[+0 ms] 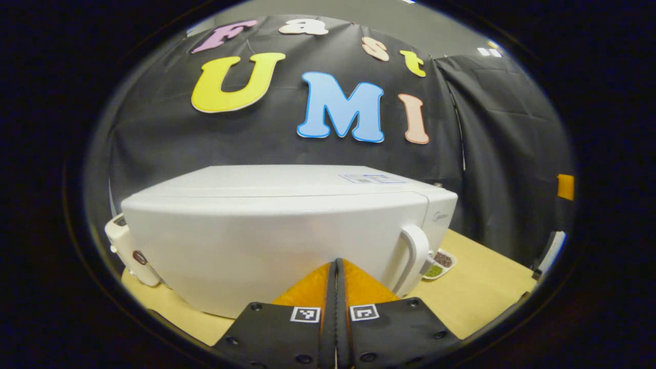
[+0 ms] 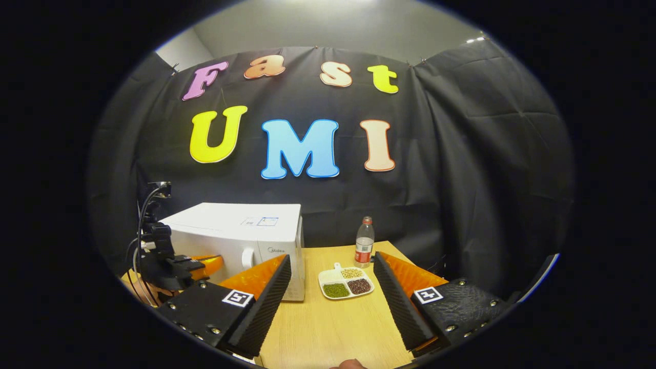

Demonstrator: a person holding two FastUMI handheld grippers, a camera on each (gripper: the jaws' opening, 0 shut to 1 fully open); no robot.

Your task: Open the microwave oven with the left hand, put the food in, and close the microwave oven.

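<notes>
The white microwave (image 1: 287, 230) stands close in front of me in the left gripper view, door closed, its white handle (image 1: 415, 253) at the right end. My left gripper (image 1: 336, 262) is shut with nothing between its orange fingers, tips near the door's lower middle, left of the handle. In the right gripper view the microwave (image 2: 241, 230) sits at the left, with the left gripper (image 2: 207, 264) in front of its door. The food, a white divided plate of beans (image 2: 346, 283), lies on the table ahead of my open right gripper (image 2: 332, 255).
A plastic bottle (image 2: 364, 247) stands behind the plate. The wooden table (image 2: 333, 328) extends toward me. A small white appliance (image 1: 123, 246) sits left of the microwave. The plate (image 1: 439, 263) peeks out past the handle. Black cloth walls close the back and right.
</notes>
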